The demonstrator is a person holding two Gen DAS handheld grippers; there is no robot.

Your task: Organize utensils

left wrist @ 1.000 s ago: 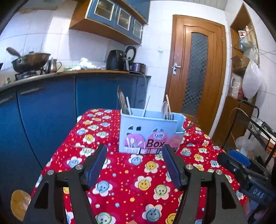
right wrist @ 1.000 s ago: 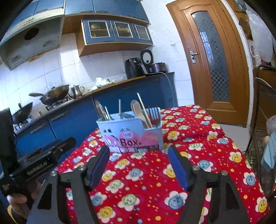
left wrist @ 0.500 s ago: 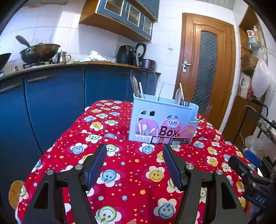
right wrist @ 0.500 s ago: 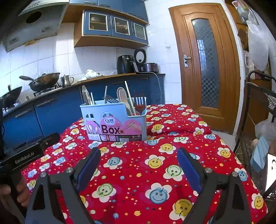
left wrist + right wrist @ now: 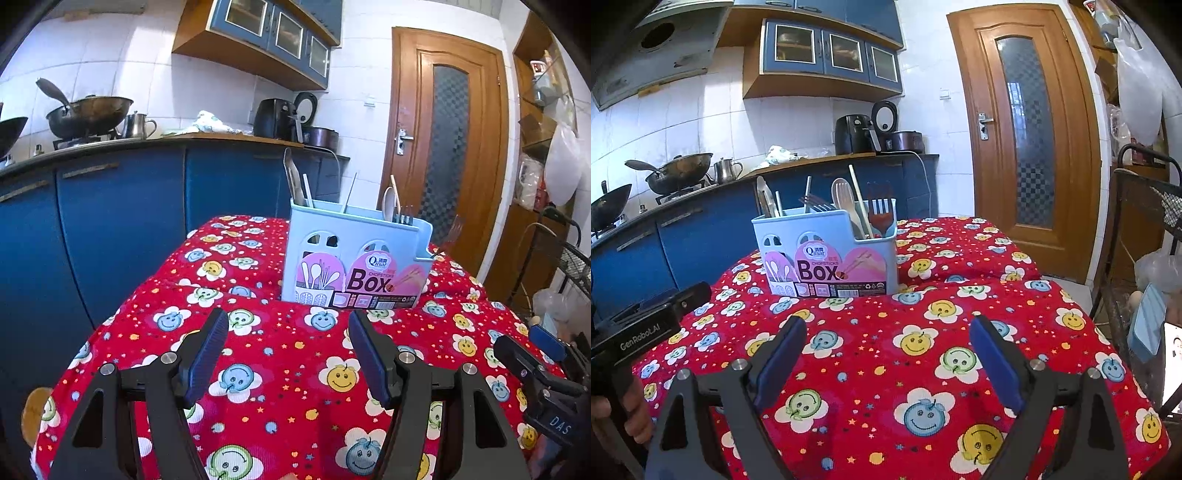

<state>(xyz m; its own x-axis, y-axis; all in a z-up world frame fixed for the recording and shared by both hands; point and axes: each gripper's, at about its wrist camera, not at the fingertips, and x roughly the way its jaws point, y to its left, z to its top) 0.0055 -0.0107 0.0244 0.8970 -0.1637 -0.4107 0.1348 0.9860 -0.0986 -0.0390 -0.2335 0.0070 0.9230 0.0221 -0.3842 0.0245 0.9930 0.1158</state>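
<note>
utensil box (image 5: 827, 254) mid-table, bare red tablecloth (image 5: 886, 354) before it, left gripper (image 5: 288, 354) and right gripper (image 5: 886, 354) wide, empty

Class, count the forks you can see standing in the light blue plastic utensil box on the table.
2, possibly more hidden: a red-tinted fork in the low right compartment, and dark fork tines behind the wooden spoon, mid-box.

My left gripper (image 5: 288, 328) and right gripper (image 5: 886, 334) hover side by side, jaws apart and empty, angled slightly downward
</note>
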